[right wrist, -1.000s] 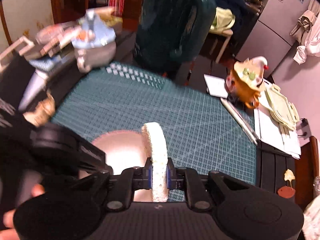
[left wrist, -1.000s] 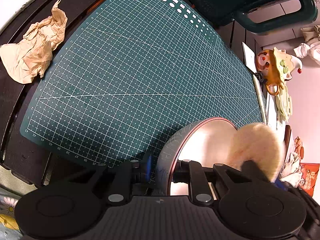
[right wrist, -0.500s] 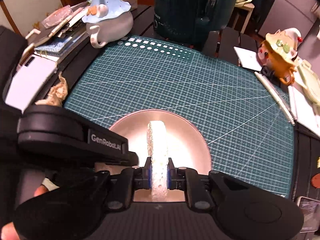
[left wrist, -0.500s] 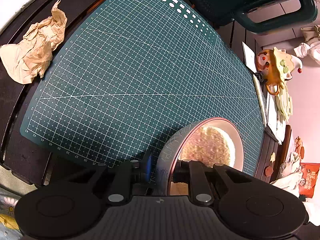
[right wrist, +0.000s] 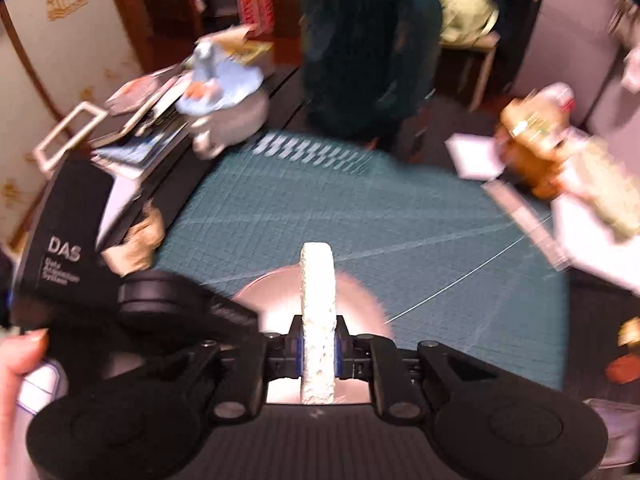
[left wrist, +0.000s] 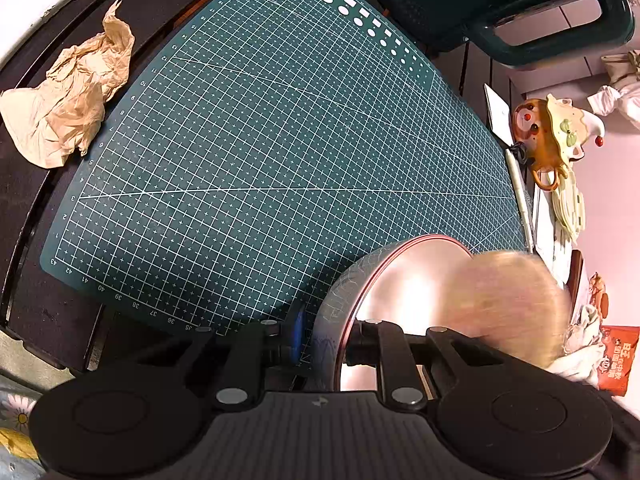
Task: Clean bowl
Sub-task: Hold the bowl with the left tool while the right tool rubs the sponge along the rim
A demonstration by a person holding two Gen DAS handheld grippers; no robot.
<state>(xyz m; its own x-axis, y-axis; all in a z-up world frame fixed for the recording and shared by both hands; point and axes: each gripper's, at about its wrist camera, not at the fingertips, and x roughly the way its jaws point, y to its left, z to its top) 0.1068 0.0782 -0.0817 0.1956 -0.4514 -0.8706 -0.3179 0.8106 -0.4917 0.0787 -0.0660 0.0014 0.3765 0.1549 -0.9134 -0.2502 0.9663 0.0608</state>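
Left wrist view: the left hand-held gripper (left wrist: pixel 324 344) is clamped on the rim of the bowl (left wrist: pixel 404 280), one finger outside the wall and one inside. The bowl is tilted, at the near edge of the green cutting mat (left wrist: pixel 280 140) on the table (left wrist: pixel 36 300). A blurred round sponge (left wrist: pixel 516 304) is at the bowl's right side. Right wrist view: the right hand-held gripper (right wrist: pixel 319 350) pinches the sponge (right wrist: pixel 318 300) edge-on above the bowl (right wrist: pixel 276 296). Crumpled paper (left wrist: pixel 68 100) lies left of the mat.

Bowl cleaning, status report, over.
Left gripper shut on bowl rim. Right gripper shut on sponge, at the bowl. Nothing obstructing.
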